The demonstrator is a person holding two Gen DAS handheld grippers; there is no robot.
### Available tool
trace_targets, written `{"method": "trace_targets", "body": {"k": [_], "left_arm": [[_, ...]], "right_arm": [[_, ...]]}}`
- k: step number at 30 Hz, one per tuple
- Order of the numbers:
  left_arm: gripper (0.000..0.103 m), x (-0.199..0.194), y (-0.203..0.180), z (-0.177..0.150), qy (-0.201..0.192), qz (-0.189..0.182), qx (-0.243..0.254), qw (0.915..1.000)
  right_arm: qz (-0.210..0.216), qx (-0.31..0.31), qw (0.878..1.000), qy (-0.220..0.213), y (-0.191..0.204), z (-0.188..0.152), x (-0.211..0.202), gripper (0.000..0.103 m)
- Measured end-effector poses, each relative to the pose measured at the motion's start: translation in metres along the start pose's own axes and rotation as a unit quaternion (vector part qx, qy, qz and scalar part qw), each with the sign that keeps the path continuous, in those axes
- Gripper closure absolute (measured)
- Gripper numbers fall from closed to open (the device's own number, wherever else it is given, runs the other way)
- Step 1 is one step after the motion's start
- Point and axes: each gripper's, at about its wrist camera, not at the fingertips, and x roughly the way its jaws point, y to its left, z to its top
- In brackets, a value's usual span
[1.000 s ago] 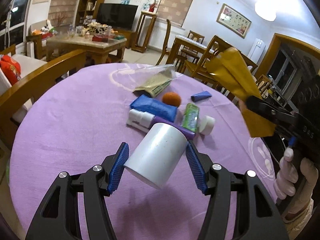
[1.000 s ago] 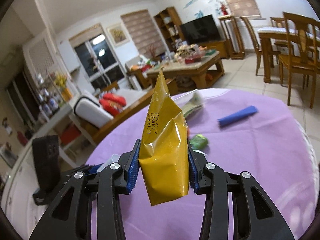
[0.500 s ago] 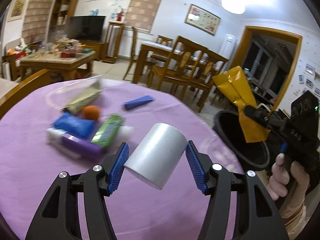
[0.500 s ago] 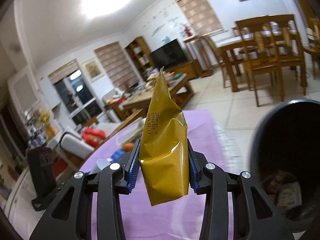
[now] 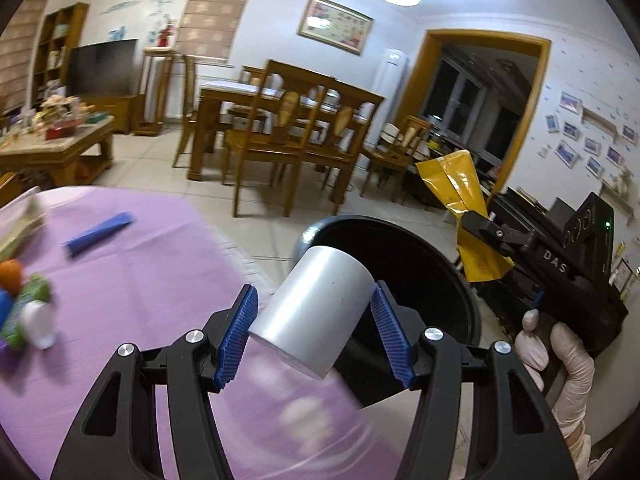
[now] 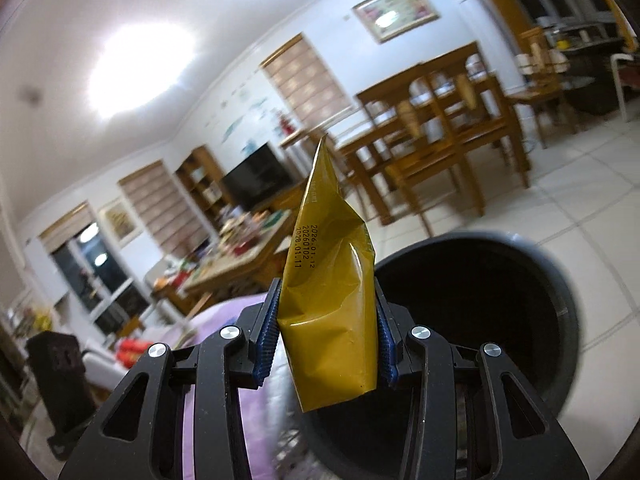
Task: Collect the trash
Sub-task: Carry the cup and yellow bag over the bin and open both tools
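While both hands hold their loads near the bin (image 5: 460, 280), the step in hand is the carry-and-drop part of the clean-up. The left gripper (image 5: 314, 322) stands about half open, its blue pads clamped on the sides of a white cup (image 5: 316, 312) that tilts with its base toward the camera, over the table (image 5: 160, 280) edge and just at the bin's near rim. The right gripper (image 6: 326, 344) is closed narrower on a crumpled yellow wrapper (image 6: 332, 320), which sticks up between the pads; in the left view that wrapper (image 5: 460, 200) hangs at the bin's far side, with a gloved hand (image 5: 556, 352) on the handle. Through the right camera the dark bin mouth (image 6: 500, 300) lies just ahead and below.

Next, I judge, each load needs to be fully over the opening before the pads part, the cup especially, since it looks only at the rim. More litter waits on the purple cloth: a blue tube (image 5: 98, 234), an orange ball (image 5: 10, 276) and a blurred cluster at the left edge.
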Motion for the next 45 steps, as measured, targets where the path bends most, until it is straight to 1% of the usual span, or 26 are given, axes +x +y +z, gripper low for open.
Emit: {"method": "trace_targets", "body": {"k": [3,7,10,15,20,24,31,41,44,45], "left_arm": [[0.044,0.024,-0.026,0.004,0.01,-0.02,0.017,0.9996],[0.044,0.053,-0.053,0.006,0.02,-0.039,0.038,0.9983],[0.044,0.068,-0.062,0.006,0.027,-0.043,0.048,0.9975],[0.044,0.088,-0.068,0.004,0.043,-0.044,0.05,0.9968],[0.044,0.095,-0.067,-0.003,0.059,-0.041,0.049,0.9962],[0.044,0.095,-0.069,-0.001,0.062,-0.045,0.055,0.9956],[0.044,0.098,-0.071,0.002,0.067,-0.052,0.045,0.9954],[0.044,0.101,-0.075,0.002,0.075,-0.048,0.054,0.9945],[0.043,0.102,-0.075,0.003,0.076,-0.048,0.053,0.9945],[0.043,0.103,-0.076,0.003,0.078,-0.047,0.052,0.9945]], "right_arm": [[-0.02,0.014,1.0,-0.014,-0.033,0.007,-0.009,0.062],[-0.038,0.028,0.999,-0.02,-0.064,0.01,-0.014,0.062],[-0.048,0.034,0.998,-0.023,-0.082,0.01,-0.015,0.062],[-0.052,0.044,0.997,-0.021,-0.106,0.007,-0.015,0.062],[-0.055,0.05,0.997,-0.013,-0.101,0.003,0.001,0.062],[-0.056,0.051,0.997,-0.008,-0.097,0.001,0.011,0.062],[-0.06,0.049,0.997,0.0,-0.086,0.001,0.026,0.062],[-0.06,0.048,0.997,0.006,-0.083,-0.005,0.034,0.062],[-0.057,0.05,0.997,0.008,-0.083,-0.006,0.037,0.06],[-0.056,0.051,0.997,0.008,-0.084,-0.008,0.038,0.057]]}}
